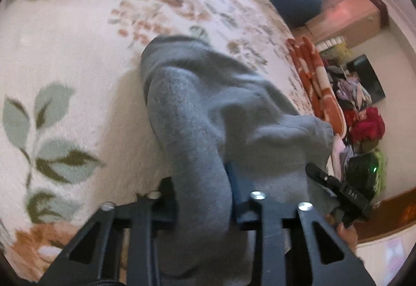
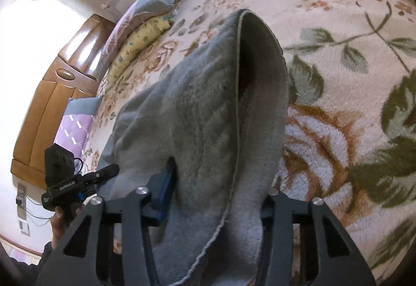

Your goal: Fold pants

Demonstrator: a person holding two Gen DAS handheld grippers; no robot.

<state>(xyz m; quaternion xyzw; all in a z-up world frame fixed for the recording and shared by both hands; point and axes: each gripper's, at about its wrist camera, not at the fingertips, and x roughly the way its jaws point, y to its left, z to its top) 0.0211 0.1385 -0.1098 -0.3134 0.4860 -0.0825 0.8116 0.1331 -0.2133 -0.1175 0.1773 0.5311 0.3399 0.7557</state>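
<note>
The grey fleece pants (image 1: 208, 109) hang from both grippers above a floral blanket (image 1: 65, 51). My left gripper (image 1: 202, 197) is shut on a thick bunch of the grey cloth, which bulges between its fingers. My right gripper (image 2: 215, 195) is shut on another part of the pants (image 2: 208, 116); a hemmed edge with a pale seam runs up the middle and the cloth droops away toward the bed. The right gripper also shows at the right edge of the left wrist view (image 1: 338, 189), and the left gripper at the left of the right wrist view (image 2: 78, 182).
The floral blanket (image 2: 338, 77) covers the bed. Pillows (image 2: 140, 44) lie at its head by a wooden headboard (image 2: 52, 103). An orange patterned blanket (image 1: 317, 83) lies at the bed's far edge, with a heap of clothes (image 1: 364, 124) beyond it.
</note>
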